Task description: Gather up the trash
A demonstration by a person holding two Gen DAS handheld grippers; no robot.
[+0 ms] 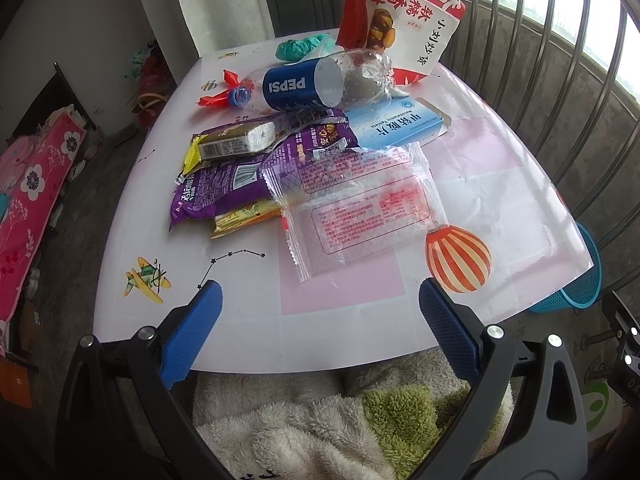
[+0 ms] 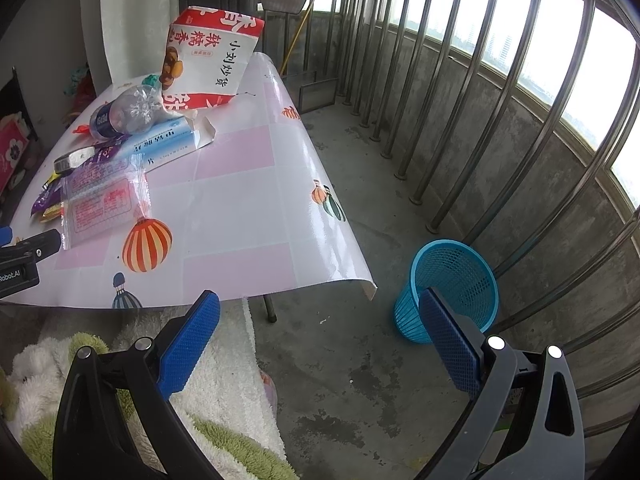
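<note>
Hovering over the near edge of the table (image 1: 500,184), the left gripper (image 1: 320,312) has its jaws wide apart and holds nothing. The trash is heaped toward the table's far left: a clear wrapper (image 1: 360,212) lies nearest, overlapping a purple packet (image 1: 224,188), with a blue box (image 1: 396,126), a crushed bottle (image 1: 312,84) and a tall red and white bag (image 1: 396,24) behind. The table's right half is bare out to its edge. The right gripper (image 2: 320,324), jaws also spread and empty, hangs past the table's corner above open concrete floor (image 2: 352,380). A blue basket (image 2: 452,288) stands on the floor beside the railing (image 2: 520,80), apart from the table.
</note>
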